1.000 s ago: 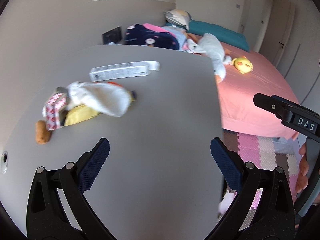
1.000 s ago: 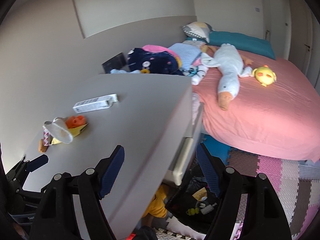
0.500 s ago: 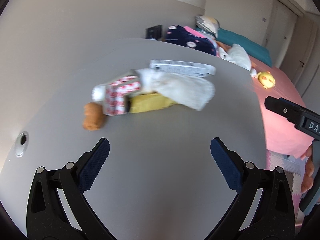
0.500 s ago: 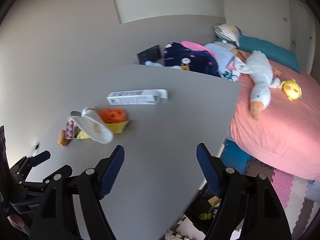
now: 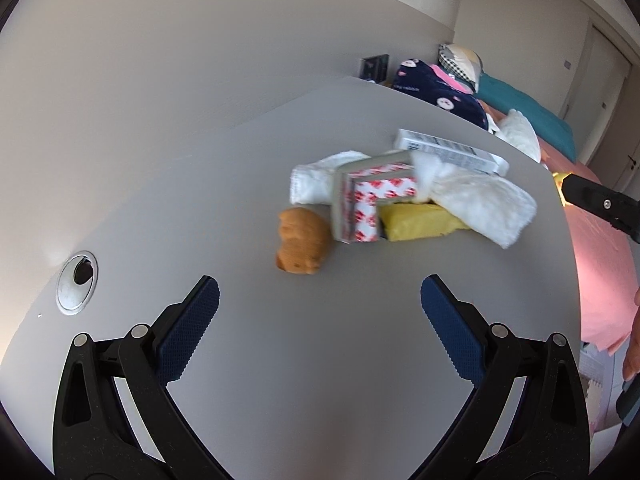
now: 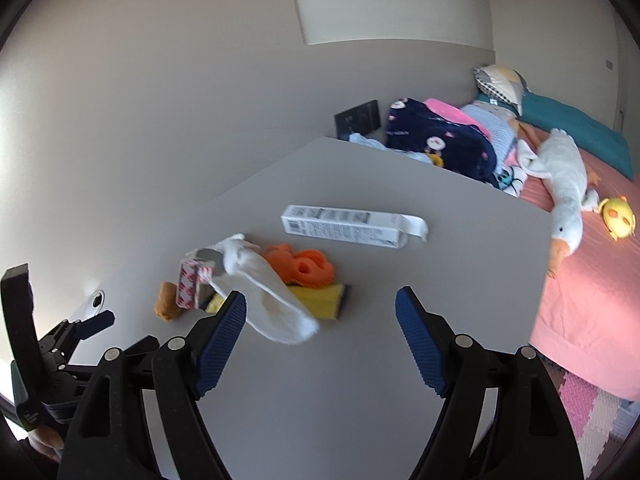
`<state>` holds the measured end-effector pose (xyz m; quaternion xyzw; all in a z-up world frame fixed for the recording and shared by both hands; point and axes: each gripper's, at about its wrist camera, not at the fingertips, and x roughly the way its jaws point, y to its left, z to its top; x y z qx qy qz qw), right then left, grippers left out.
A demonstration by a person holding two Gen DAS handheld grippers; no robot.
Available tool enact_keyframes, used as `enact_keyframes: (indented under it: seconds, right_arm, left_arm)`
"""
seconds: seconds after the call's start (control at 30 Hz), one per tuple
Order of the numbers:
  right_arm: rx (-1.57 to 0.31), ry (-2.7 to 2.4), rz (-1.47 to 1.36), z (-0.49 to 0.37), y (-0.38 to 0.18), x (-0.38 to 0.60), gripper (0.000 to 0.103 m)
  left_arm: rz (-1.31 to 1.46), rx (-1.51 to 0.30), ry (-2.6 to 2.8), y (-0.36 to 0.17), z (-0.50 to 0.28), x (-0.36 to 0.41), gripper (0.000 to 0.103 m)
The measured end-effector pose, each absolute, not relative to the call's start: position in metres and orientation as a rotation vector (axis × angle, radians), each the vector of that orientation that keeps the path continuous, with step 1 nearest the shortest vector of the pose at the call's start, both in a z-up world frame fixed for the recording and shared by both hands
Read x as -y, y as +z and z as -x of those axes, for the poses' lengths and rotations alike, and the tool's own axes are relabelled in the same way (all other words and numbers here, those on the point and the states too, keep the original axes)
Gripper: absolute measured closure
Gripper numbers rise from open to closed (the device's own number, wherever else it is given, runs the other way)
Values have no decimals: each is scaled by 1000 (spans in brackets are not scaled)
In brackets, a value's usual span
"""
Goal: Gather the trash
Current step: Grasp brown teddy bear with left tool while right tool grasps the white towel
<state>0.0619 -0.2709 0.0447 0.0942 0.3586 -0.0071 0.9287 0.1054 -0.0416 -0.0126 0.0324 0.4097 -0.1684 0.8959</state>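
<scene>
While both my left gripper (image 5: 320, 308) and right gripper (image 6: 320, 320) hang released over the table (image 5: 280, 360), the sock (image 6: 268, 300) lies draped across the sponge (image 6: 320, 300).

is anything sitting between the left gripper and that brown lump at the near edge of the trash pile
Nothing visible does. In the left wrist view the left gripper is open, and only bare grey table lies between its fingers and the brown lump. The red-and-white box, yellow sponge and white cloth all lie beyond it.
</scene>
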Motion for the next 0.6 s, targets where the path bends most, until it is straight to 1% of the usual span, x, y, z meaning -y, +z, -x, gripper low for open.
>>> enact_keyframes:
  seconds: [0.07,0.13,0.23,0.33,0.4,0.57,0.6]
  right_arm:
    - [-736,-5,-182,-70,45,264,25]
    - [-740,4,-165,-78,46,258,25]
    - [-747,16,-137,-91,44,250,25]
    - [-769,18,-108,-105,39,242,25]
    - [-781,21,-90,-114,36,238,26]
    - [-820,37,-35,-138,27,222,33]
    - [-829,41,-26,-142,24,219,34]
  left_arm:
    - [-64,-851,-341,-16,-113,39,9]
    - [-65,-863,-341,-21,-122,37,19]
    - [-65,-888,-338,-28,-137,37,29]
    - [-74,-900,-332,-35,-149,38,35]
    - [-74,-903,-335,-38,-154,39,37]
    - [-100,-893,-344,-40,-164,42,38]
    - [-102,-893,-346,-40,-166,42,40]
